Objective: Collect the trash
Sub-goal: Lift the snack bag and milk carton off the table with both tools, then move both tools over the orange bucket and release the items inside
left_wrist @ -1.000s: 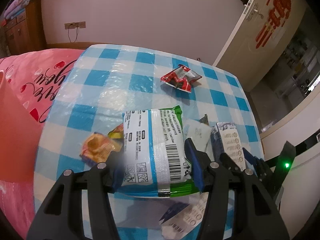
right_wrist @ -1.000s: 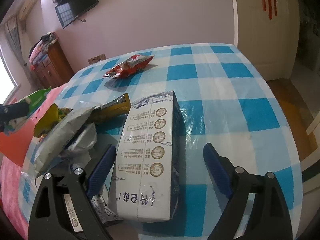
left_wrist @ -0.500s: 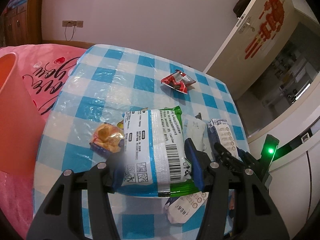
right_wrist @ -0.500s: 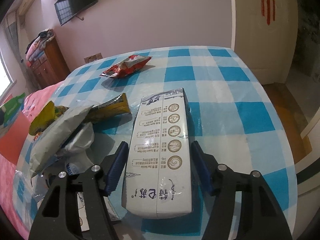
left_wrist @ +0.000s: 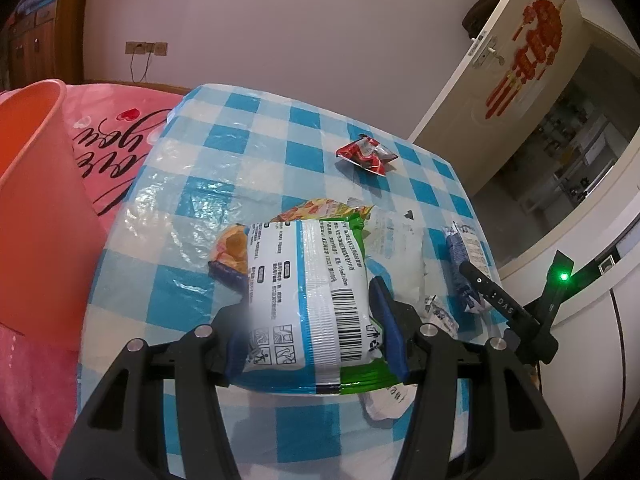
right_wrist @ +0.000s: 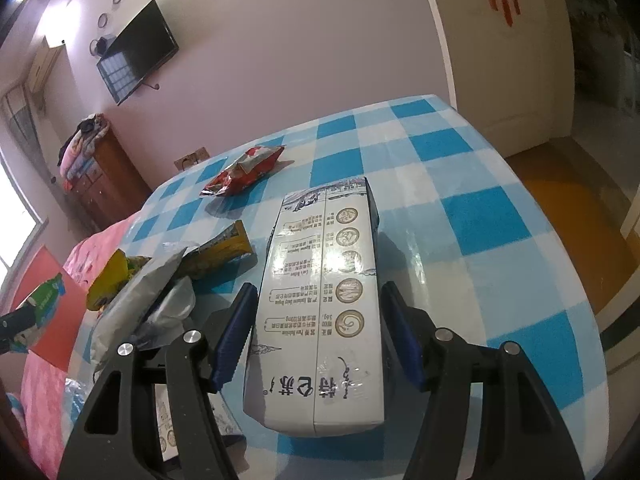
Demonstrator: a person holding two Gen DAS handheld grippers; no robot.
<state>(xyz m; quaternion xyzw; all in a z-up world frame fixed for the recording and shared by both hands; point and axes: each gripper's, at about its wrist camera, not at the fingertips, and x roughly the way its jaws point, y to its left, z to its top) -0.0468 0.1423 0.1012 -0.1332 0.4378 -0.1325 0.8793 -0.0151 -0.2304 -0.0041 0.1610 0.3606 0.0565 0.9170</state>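
Left wrist view: left gripper point(left_wrist: 312, 320) clamped on a white-and-green snack bag point(left_wrist: 308, 296), blue pads pressed into both sides, bag lifted clear of the blue checked tablecloth point(left_wrist: 248, 148). Just past it, an orange-yellow wrapper point(left_wrist: 230, 246) and a white pouch point(left_wrist: 396, 248) lie on the cloth. Red wrapper point(left_wrist: 366, 155) sits alone near the far edge, well apart. Orange bin point(left_wrist: 38, 208) stands left of the table, against the pink bedding point(left_wrist: 116, 136). Right gripper's black body and green LED visible at the right edge, with the carton's end beside it.

Right wrist view: right gripper point(right_wrist: 318, 330) has its pads tight against both long sides of a white milk carton point(right_wrist: 326, 296); grip looks made, carton lengthwise between the fingers. Left of it, a silver pouch point(right_wrist: 136, 300) and a yellow wrapper point(right_wrist: 220, 250) piled on the cloth. Same red wrapper point(right_wrist: 244, 170) farther back. Wall TV point(right_wrist: 136, 50) and wooden dresser point(right_wrist: 106, 180) behind.
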